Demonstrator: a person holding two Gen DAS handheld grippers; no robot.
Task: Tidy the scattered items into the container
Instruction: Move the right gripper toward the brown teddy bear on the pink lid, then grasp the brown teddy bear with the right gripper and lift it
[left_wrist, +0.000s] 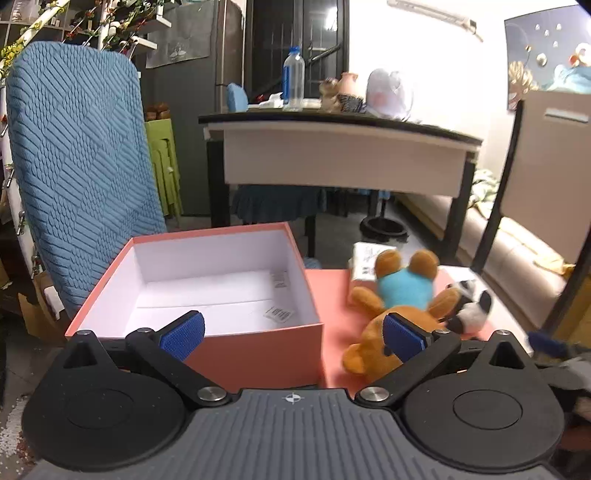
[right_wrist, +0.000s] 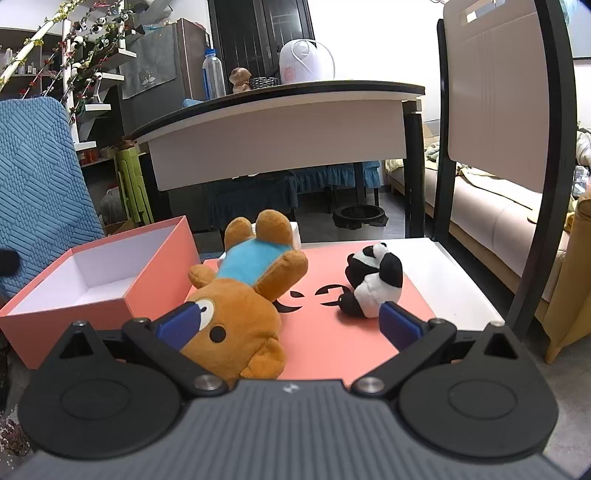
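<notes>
Left view: my left gripper (left_wrist: 293, 334) is spread wide, nothing between the pads, hovering over the near wall of the box (left_wrist: 258, 345). Box is open-topped, salmon outside, white inside, no toys in it; only two small barcode stickers (left_wrist: 277, 314) on the inner floor and far-right wall, print too small to read. Bear (left_wrist: 400, 310) lies at 3 o'clock from the box on the salmon lid (left_wrist: 332, 295), long axis running near-to-far, head toward me, feet pointing away at 12. Blue shirt on its torso. Panda (left_wrist: 471, 308) is just right of the bear, blurred. A white carton (left_wrist: 364, 264) sits beyond the bear's feet; its markings are unreadable.

Right view: my right gripper (right_wrist: 291, 325) is also spread, empty. Left pad overlaps the bear's (right_wrist: 240, 310) head; I can't tell if it touches. Bear is on its back, head at 6, feet at 12, tilted slightly right. Panda (right_wrist: 375, 280) sits at 2 o'clock from the bear's head, just beyond my right pad, back toward me. Between them the lid (right_wrist: 332, 343) shows black cut-out marks, not legible. Box (right_wrist: 92, 291) at 9 o'clock, inside looks bare.
</notes>
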